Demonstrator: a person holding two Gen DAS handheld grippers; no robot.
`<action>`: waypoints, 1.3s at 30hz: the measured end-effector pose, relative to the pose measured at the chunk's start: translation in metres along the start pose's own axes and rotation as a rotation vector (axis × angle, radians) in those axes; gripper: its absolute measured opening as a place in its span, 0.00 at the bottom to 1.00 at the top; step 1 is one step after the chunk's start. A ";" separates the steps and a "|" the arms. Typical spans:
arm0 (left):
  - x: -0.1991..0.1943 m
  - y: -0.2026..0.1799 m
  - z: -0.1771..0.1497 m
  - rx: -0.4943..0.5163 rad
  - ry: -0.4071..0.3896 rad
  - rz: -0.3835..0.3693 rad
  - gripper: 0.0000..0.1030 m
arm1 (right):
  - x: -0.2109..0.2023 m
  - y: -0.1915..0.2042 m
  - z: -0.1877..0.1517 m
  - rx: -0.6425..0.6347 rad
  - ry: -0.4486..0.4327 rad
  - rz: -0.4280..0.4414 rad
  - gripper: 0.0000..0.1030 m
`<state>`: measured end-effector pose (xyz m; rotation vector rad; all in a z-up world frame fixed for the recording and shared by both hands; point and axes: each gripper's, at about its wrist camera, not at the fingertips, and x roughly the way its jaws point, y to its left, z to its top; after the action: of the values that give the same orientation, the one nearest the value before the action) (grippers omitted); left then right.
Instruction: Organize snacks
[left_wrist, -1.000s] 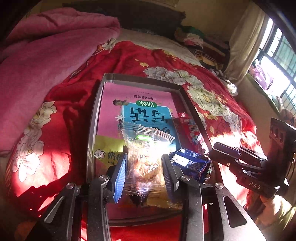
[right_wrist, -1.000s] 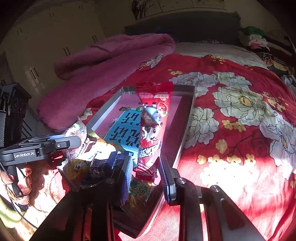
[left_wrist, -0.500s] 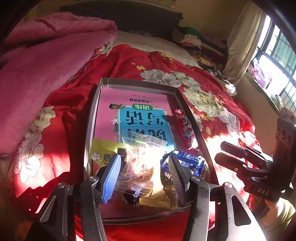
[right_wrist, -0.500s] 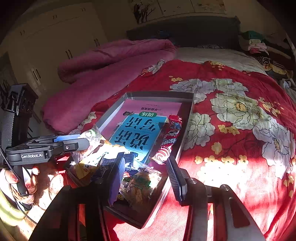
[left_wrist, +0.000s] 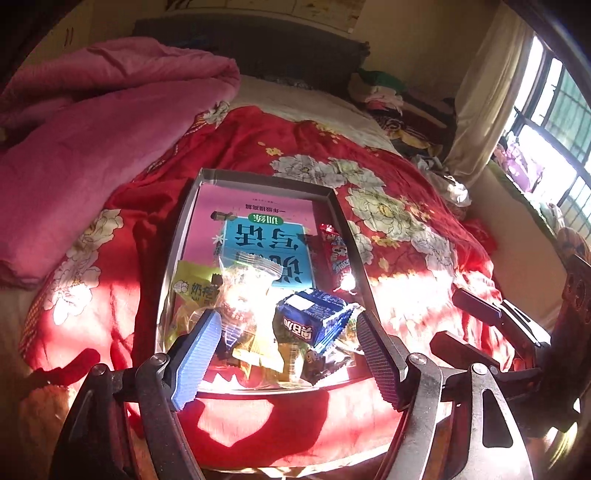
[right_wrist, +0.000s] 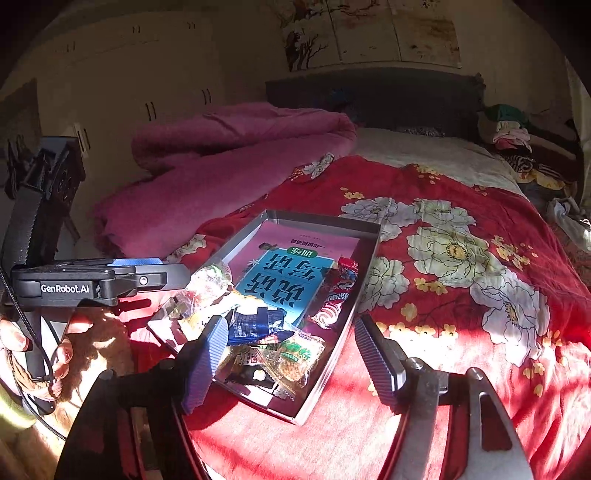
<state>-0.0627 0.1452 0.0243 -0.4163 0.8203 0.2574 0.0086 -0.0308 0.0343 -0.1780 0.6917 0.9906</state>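
Note:
A shallow grey box lies on the red flowered bedspread, a pink and blue booklet in its bottom. Several snacks are heaped at its near end: a clear packet, a blue packet, a yellow packet, a green-labelled packet. A red stick snack lies along the right wall. My left gripper is open and empty, just short of the heap. My right gripper is open and empty above the box's near corner.
A pink quilt is piled on the bed to the left. Clothes lie at the head of the bed. A window is at the right. The right gripper's body shows beside the box.
My left gripper let go of the clear packet and my right let go of the red stick snack. Both opened wide and pulled back from the box.

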 end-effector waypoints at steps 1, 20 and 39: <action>-0.003 -0.003 -0.007 -0.001 0.008 0.010 0.75 | -0.004 0.002 -0.003 0.004 0.002 0.001 0.75; -0.032 -0.027 -0.051 0.005 0.039 0.065 0.76 | -0.049 0.020 -0.030 0.036 0.017 -0.069 0.94; -0.038 -0.027 -0.050 0.017 0.025 0.084 0.76 | -0.053 0.018 -0.033 0.050 0.017 -0.081 0.98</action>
<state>-0.1101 0.0957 0.0294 -0.3702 0.8647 0.3232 -0.0399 -0.0730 0.0440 -0.1698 0.7185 0.8944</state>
